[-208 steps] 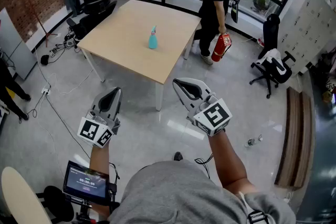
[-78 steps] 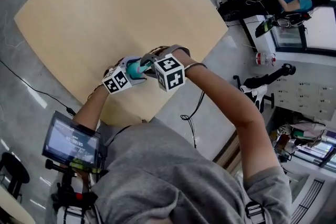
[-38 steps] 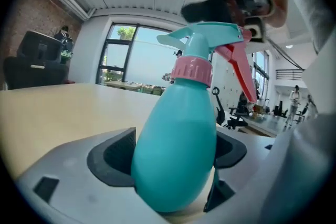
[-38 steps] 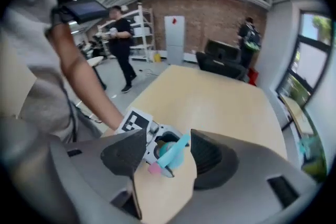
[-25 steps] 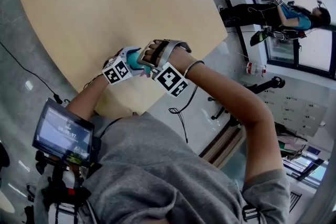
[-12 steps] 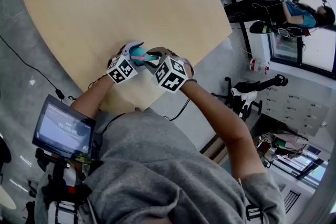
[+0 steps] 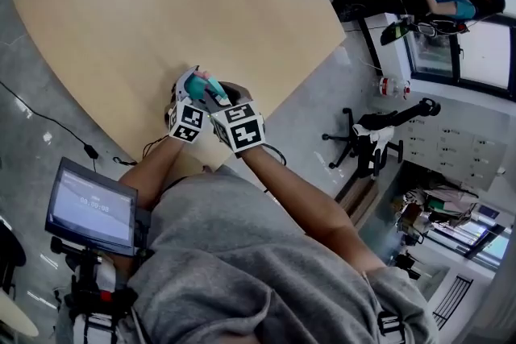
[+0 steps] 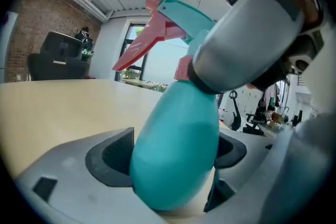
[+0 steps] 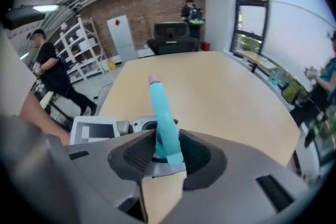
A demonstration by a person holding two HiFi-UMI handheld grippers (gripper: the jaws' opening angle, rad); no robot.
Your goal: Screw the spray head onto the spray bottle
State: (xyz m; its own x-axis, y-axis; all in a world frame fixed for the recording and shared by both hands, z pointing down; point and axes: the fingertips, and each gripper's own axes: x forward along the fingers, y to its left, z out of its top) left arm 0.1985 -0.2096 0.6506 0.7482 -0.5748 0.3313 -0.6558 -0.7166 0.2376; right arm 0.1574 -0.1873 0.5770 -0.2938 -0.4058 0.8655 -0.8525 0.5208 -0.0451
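One light wood table in an office room, with two hand-held grippers over its near edge. Left gripper: jaws wide but clamped on the belly of the one teal spray bottle, held tilted above the tabletop. Right gripper: jaws just closed in partway and pinch the one teal spray head, which sits on the bottle's neck. Further out are one screen and one office chair.
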